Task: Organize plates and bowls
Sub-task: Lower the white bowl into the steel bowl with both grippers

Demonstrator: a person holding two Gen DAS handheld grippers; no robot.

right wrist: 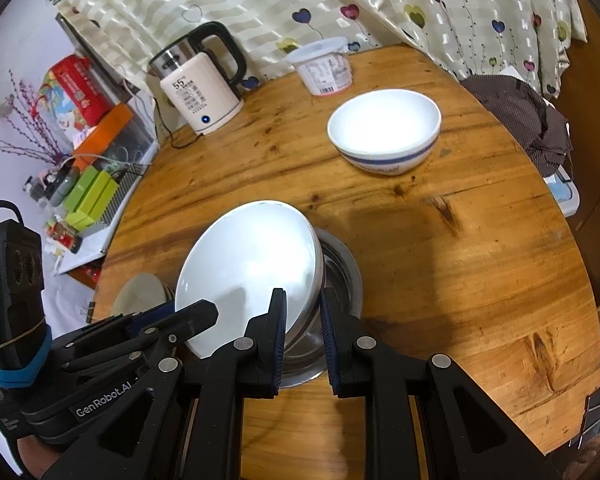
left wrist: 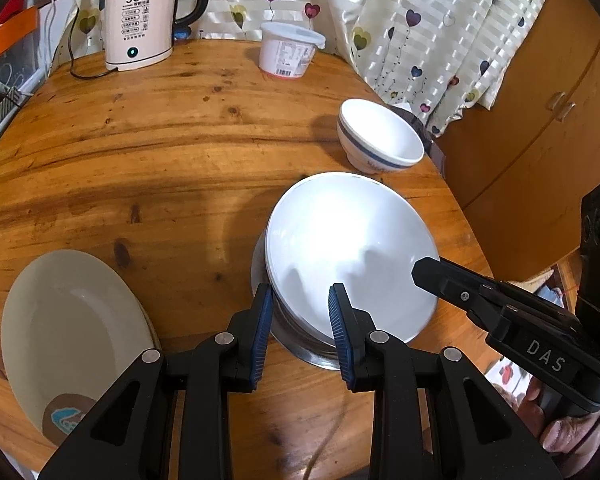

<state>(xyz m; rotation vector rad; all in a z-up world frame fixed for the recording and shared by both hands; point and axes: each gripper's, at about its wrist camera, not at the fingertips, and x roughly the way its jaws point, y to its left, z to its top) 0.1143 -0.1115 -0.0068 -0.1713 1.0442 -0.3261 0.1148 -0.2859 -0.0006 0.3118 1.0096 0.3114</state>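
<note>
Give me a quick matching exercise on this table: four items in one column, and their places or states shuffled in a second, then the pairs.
Items
1. white bowl with a blue band
2. beige oval plate
3. white plastic tub with a lid
4. plain white ceramic plates

Places or states
A. at the back of the round wooden table, by the heart-print curtain
B. tilted, resting on a stainless steel bowl
C. upright and empty, alone towards the far right
D. flat at the near left edge

Pairs: 1-C, 2-D, 3-A, 4-B
</note>
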